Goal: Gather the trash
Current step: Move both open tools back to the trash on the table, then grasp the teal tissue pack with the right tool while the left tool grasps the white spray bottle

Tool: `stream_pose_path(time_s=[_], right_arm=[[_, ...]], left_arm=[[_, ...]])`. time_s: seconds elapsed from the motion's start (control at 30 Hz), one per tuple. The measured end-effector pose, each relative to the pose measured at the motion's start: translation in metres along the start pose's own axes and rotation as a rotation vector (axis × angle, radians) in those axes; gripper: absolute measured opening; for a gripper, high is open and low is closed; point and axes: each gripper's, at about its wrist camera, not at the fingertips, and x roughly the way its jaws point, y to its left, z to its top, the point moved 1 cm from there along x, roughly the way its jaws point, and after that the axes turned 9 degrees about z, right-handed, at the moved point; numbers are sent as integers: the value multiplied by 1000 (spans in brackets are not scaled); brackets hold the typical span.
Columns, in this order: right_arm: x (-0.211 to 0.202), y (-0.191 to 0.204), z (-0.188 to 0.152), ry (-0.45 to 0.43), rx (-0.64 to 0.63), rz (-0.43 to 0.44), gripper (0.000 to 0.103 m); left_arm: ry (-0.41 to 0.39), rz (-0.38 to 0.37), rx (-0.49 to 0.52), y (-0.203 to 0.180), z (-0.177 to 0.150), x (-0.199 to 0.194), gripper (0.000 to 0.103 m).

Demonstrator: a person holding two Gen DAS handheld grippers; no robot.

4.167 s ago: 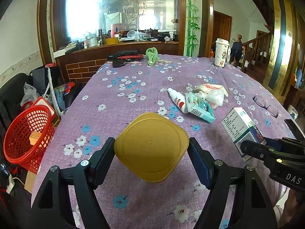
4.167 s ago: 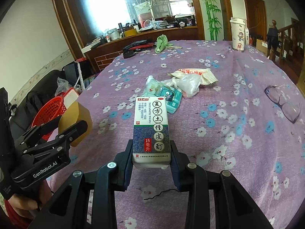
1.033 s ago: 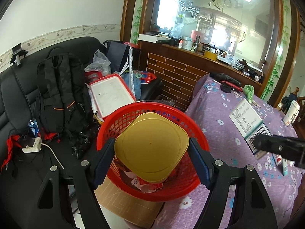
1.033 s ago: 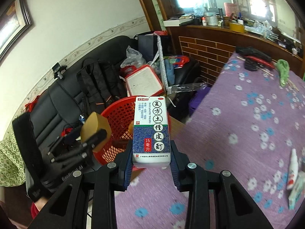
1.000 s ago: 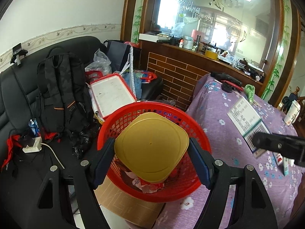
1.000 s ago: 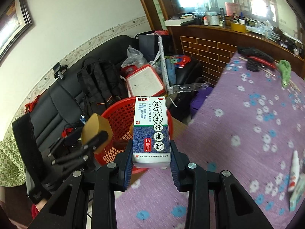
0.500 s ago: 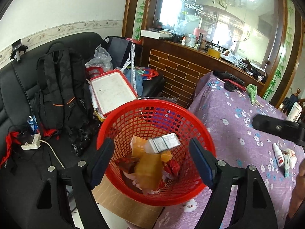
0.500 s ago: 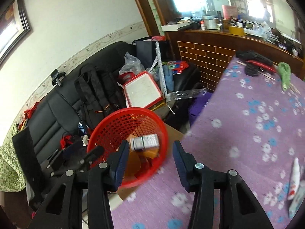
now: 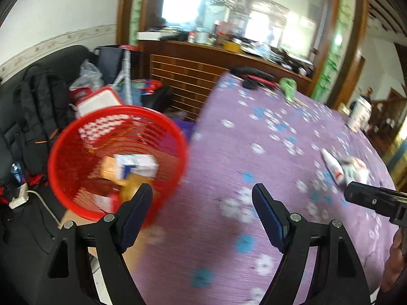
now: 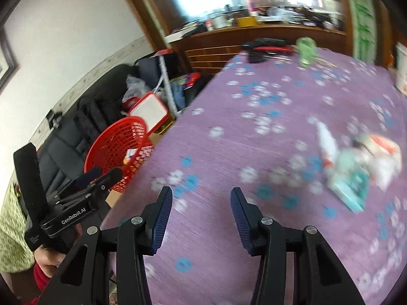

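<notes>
A red mesh basket [image 9: 76, 132] stands on the floor left of the table; it also shows in the right wrist view [image 10: 112, 142]. Inside it lie a white and blue box [image 9: 136, 166] and a yellow lid [image 9: 131, 186] among other scraps. A pile of trash [image 10: 356, 162], with a white tube and plastic wrappers, lies on the purple flowered tablecloth [image 10: 254, 152]; in the left wrist view the pile [image 9: 346, 167] is at the right. My left gripper [image 9: 202, 195] is open and empty over the table edge beside the basket. My right gripper [image 10: 201, 198] is open and empty above the cloth.
A black sofa with a backpack [image 9: 35, 101], bags and a red-framed board [image 9: 99, 101] crowd the floor behind the basket. Black and red tools [image 10: 264, 47] and a green cloth [image 10: 306, 49] lie at the table's far edge. A brick counter stands behind.
Both grippers let go of the yellow lid and the medicine box, which now lie in the basket. Both views have since swung right, from the basket toward the table.
</notes>
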Motion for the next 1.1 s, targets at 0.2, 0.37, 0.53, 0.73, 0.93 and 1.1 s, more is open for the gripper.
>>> stream_pose_path(time_s=[0.2,0.37,0.53,0.73,0.93,1.1], right_arm=[[-50,-63,-21,-67,104,-83,53],[-74,-117,-12,-83,201,-95,53],[-60,-153,22,-59,208,-61,62],[-27,-195,37,-12,255,44,64],[-19,-191,23,53,211,136,76],[-21,-152,-1,155,14,159,83]], left_arm=[[21,-63,100,-62,-10,-5,79],[26,-99,189,-105,-20,-12,79],[27,-125,258,-135,-29,-19,79],[32,-126,286,-141,-31,-21,79],[46,-107,261,-135,-23,-13,79],[61,-100,246,-137,-15,-5,79]])
